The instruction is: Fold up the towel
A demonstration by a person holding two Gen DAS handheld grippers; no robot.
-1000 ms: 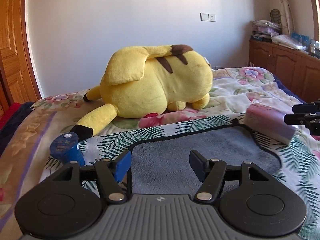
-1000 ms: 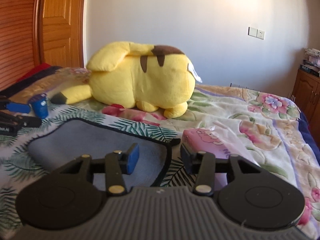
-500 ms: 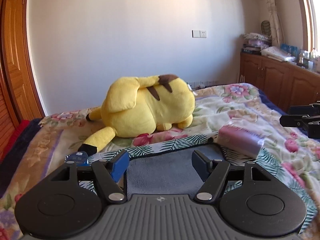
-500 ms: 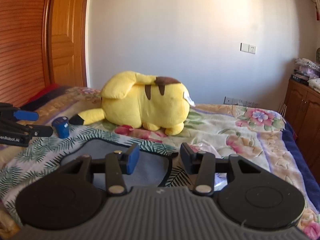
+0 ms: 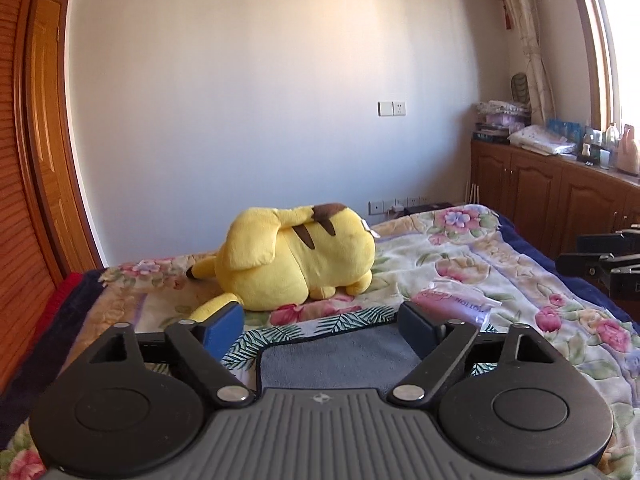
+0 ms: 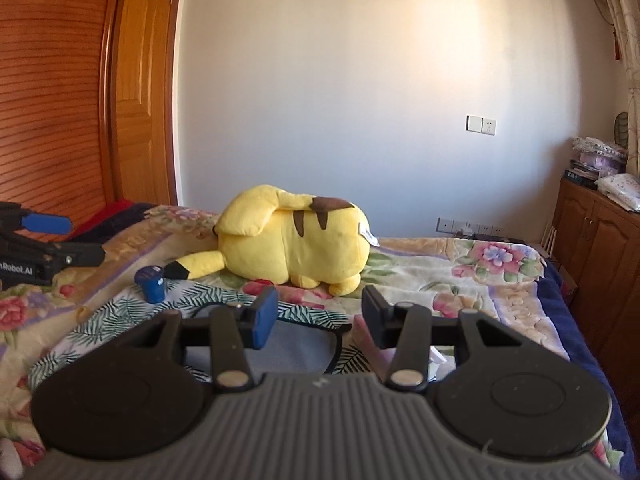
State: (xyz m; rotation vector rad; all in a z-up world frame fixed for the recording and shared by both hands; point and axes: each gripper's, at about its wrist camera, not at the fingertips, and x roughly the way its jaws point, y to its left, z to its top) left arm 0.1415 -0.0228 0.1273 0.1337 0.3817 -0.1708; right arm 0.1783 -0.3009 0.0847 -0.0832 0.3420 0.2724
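Floral bed [image 5: 460, 256] fills mid-frame w/ yellow plush [image 5: 296, 256]; grey towel [image 5: 332, 356] lies flat at lower centre. Left tool [image 5: 322, 326] & right tool [image 6: 318, 314] both spread wide, holding nothing.

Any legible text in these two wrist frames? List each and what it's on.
"nRobot.AI", its start cut off by the frame edge: white print on the black body of the left gripper, seen from the right wrist.
Mirrored-looking lettering on the pink plastic packet: unreadable.
Pale label on the small blue cylindrical container: too small.
White tag on the yellow plush toy: blurred.
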